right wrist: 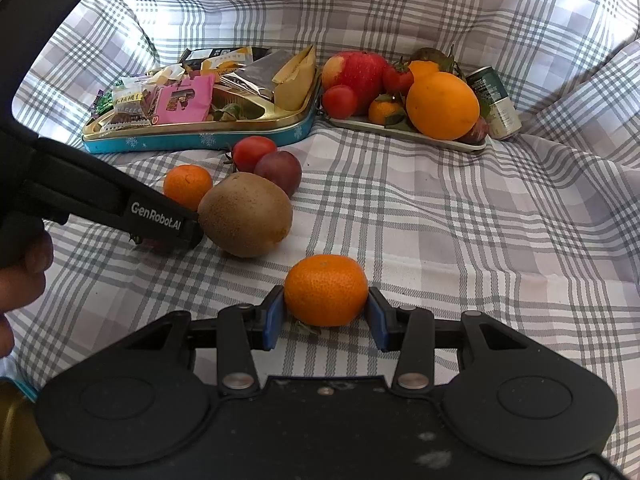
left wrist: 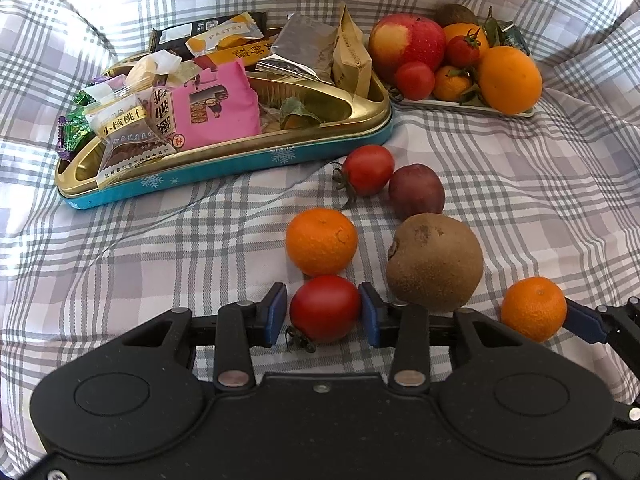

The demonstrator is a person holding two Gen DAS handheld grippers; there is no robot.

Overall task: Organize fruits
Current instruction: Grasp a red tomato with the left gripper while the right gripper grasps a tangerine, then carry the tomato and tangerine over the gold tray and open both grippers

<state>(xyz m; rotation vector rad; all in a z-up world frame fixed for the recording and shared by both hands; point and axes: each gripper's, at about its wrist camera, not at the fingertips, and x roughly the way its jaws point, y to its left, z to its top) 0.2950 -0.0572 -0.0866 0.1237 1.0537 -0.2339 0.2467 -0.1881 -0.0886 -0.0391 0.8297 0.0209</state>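
Picking step: left gripper clamped on tomato, right gripper on tangerine; next, carrying to far tray.

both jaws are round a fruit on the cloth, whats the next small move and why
Probably lift both fruits straight up. The left gripper brackets the tomato and the right gripper pinches the mandarin, both low on the checked cloth. The fruit tray lies beyond them, already piled.

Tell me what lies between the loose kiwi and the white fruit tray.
Only bare checked cloth: in the right wrist view nothing sits between the kiwi and the tray; the plum lies left of that line.
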